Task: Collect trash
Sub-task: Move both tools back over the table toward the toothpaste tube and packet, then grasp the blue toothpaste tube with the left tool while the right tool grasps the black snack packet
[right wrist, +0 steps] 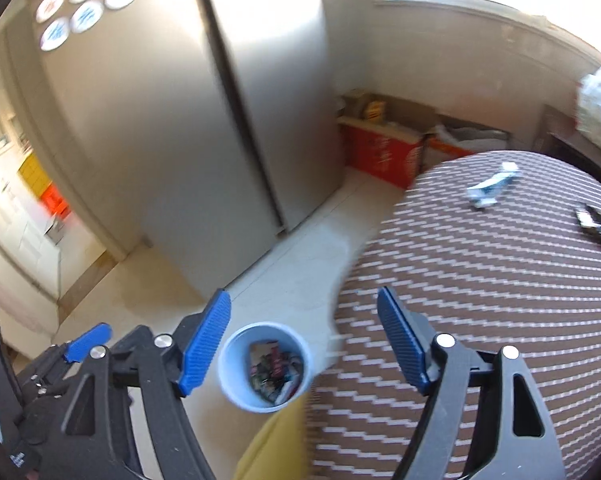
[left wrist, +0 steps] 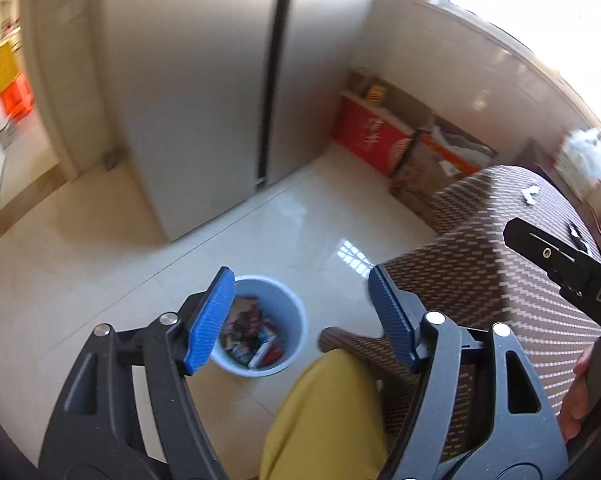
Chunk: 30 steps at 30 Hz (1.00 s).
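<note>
Black grippers with blue ribbed pads

Both the left gripper (left wrist: 300,316) and right gripper (right wrist: 304,340) have black frames with silver screws; yellow trousers (left wrist: 324,412) are worn.

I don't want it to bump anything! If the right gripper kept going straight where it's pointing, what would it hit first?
Probably the table edge, or the floor just past it. The open right gripper aims between bin and table; depth is hard to judge.
</note>
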Available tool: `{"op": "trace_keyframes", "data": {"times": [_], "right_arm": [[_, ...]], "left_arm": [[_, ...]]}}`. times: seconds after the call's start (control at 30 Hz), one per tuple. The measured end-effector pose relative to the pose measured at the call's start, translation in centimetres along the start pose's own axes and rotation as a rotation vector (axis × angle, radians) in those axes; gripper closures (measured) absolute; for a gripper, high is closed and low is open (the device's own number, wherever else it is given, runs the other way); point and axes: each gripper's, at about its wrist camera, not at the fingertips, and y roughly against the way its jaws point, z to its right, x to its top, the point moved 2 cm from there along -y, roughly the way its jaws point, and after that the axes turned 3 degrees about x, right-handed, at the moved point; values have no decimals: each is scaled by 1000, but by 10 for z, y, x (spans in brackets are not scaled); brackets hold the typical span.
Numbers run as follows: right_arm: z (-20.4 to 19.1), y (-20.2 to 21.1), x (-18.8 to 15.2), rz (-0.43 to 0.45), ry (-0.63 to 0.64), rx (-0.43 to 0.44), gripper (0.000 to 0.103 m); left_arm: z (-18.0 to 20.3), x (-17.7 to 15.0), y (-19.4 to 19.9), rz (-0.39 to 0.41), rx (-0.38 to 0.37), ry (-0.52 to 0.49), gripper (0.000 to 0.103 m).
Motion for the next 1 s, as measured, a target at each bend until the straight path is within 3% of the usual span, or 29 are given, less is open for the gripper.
{"op": "trace_keyframes", "data": {"times": [0.37, 0.47, 0.6, 0.73, 0.87, 1.0], "right_arm": [[190, 42, 34, 57, -212, -287, 10], [251, 39, 41, 47, -306, -386, 9], [301, 22, 42, -10, -422, -436, 9], [317, 11, 39, -14, -461, -399, 9], [320, -6, 43, -43, -413, -427, 9], [319, -12, 48, -5, -373, -458, 13]], "left_arm": [[135, 21, -15, -28, -163, -217, 19], [163, 25, -22, -37, -188, -269, 19], [203, 30, -30, -48, -219, -328, 18], [234, 37, -37, -55, -236, -390, 17], [260, 52, -53, -59, -244, -414, 17], [275, 66, -67, -51, -218, -434, 17]]}}
